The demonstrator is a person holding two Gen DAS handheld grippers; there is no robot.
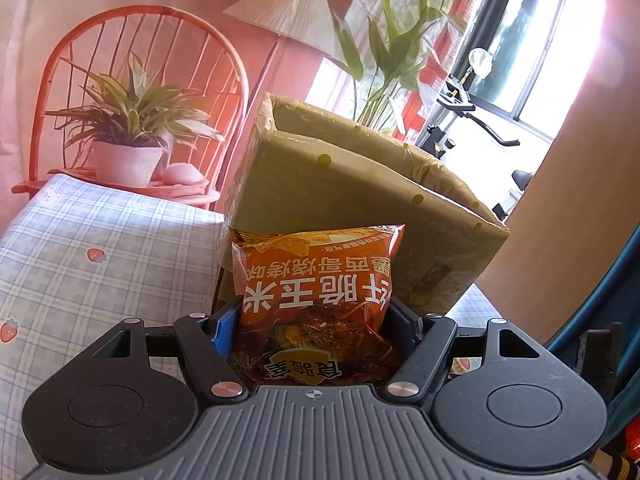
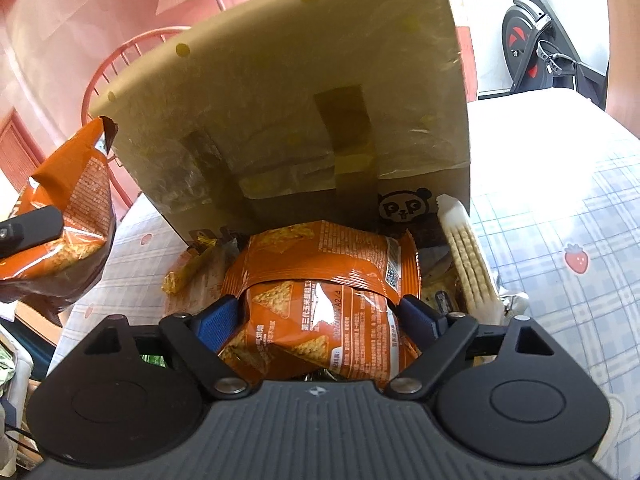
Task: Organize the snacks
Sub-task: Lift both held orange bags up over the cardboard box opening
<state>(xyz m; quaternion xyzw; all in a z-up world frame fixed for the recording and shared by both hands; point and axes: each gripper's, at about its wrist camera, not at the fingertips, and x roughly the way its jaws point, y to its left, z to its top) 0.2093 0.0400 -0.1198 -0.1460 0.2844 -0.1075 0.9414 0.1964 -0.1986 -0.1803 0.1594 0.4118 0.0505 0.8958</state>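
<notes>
In the left wrist view my left gripper is shut on an orange corn-chip bag, held upright just before the cardboard box, whose top is open. In the right wrist view my right gripper has both blue pads pressed against the sides of a second orange chip bag, which lies at the foot of the box's taped flap. Another orange bag lies just behind it. The left gripper's bag shows at the left edge of that view.
A white sleeve of crackers and a small yellow snack pack lie beside the bags. The table has a blue checked strawberry cloth. Behind stand a red chair with a potted plant, a floor lamp and an exercise bike.
</notes>
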